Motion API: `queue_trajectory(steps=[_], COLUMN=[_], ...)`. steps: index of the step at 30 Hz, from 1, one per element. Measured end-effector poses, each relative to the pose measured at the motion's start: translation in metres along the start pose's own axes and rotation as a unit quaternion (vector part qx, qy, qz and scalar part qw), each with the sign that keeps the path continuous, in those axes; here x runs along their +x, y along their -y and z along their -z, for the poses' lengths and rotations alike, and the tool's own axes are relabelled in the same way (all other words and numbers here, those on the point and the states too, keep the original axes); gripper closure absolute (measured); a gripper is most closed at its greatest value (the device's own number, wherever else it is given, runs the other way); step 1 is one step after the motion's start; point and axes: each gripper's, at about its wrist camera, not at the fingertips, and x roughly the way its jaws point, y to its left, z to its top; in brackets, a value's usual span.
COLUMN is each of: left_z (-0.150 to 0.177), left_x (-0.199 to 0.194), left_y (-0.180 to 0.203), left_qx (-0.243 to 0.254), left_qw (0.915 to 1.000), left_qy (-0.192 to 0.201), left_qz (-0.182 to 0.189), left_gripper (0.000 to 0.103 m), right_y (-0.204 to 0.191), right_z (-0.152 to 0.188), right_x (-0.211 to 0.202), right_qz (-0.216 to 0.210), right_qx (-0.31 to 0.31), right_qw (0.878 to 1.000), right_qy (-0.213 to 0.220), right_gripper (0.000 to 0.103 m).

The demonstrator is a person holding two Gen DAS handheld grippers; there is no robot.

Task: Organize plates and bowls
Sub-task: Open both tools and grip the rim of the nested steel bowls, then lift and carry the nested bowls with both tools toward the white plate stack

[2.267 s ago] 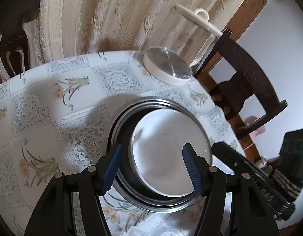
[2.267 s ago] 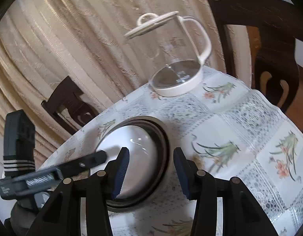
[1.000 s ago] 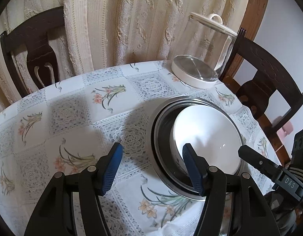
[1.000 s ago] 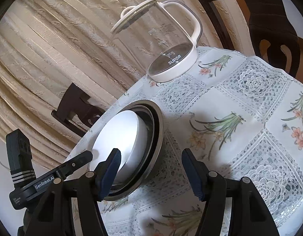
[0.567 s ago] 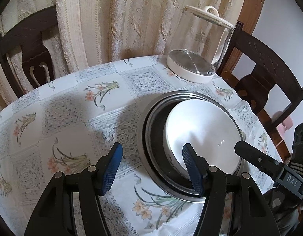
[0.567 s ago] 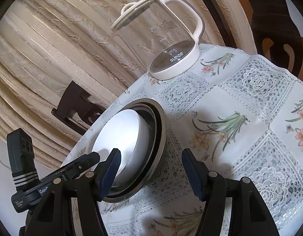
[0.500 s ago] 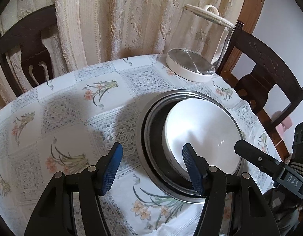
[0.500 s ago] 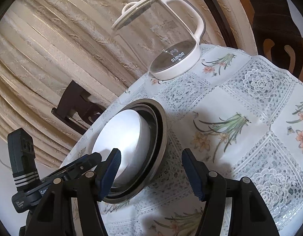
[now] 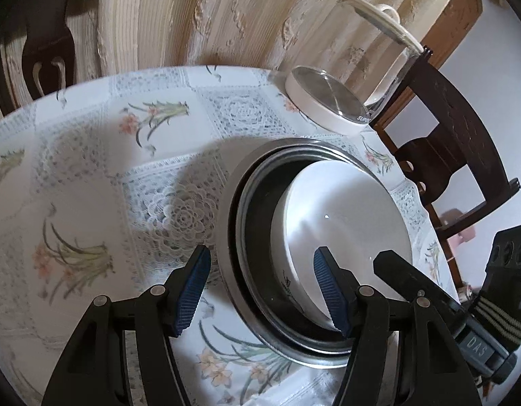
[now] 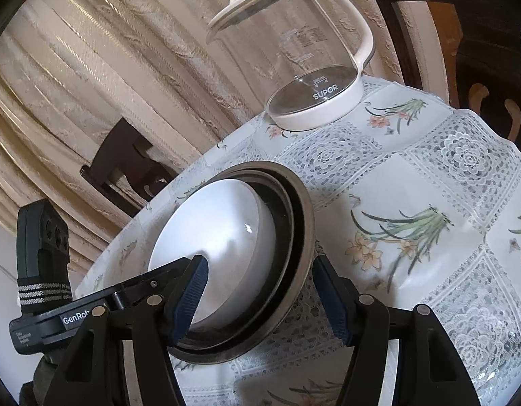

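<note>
One white bowl (image 9: 345, 223) already sits nested inside the metal bowls (image 9: 226, 209) on the worktop (image 9: 91, 176), so the stacking looks nearly complete. Both the left claw (image 9: 260, 291) and right claw (image 10: 258, 299) straddle opposite rims, jaws apart and gripping nothing. Only the right view shows the kettle (image 10: 304, 57) handle.

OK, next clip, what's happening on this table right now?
A person holds a gripper in each hand over a round table with a floral cloth. A white bowl sits nested inside stacked metal bowls. The left gripper and the right gripper both stand open, each straddling the near rim of the stack from its own side, with no visible grip on it. A glass kettle stands at the far edge, untouched.
</note>
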Motion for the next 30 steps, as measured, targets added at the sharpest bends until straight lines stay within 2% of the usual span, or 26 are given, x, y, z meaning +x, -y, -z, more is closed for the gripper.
queue_trajectory(steps=[6,7,9,11,20,30], left_z=[0.0,0.001,0.002,0.003,0.004,0.011], left_x=[0.007,0.008,0.01,0.01,0.009,0.002], left_y=[0.002,0.004,0.006,0.009,0.01,0.01], left_qx=[0.01,0.018,0.025,0.028,0.023,0.02], left_qw=[1.0,0.9998,0.9997,0.9996,0.9997,0.9997], left_qy=[-0.002,-0.001,-0.002,0.001,0.004,-0.001], left_qz=[0.0,-0.001,0.005,0.004,-0.007,-0.015], left_gripper=[0.04,0.042,0.054,0.056,0.056,0.056], right_y=[-0.005,-0.006,-0.008,-0.012,-0.022,-0.023], right_z=[0.002,0.002,0.003,0.003,0.004,0.009], right_x=[0.007,0.008,0.01,0.01,0.004,0.0], right_qz=[0.022,0.025,0.025,0.03,0.066,0.063], right_qx=[-0.023,-0.028,-0.033,-0.043,-0.07,-0.068], right_qw=[0.999,0.999,0.999,0.999,0.995,0.996], right_qy=[-0.003,-0.005,-0.005,-0.003,0.01,0.004], right_gripper=[0.036,0.036,0.039,0.041,0.047,0.048])
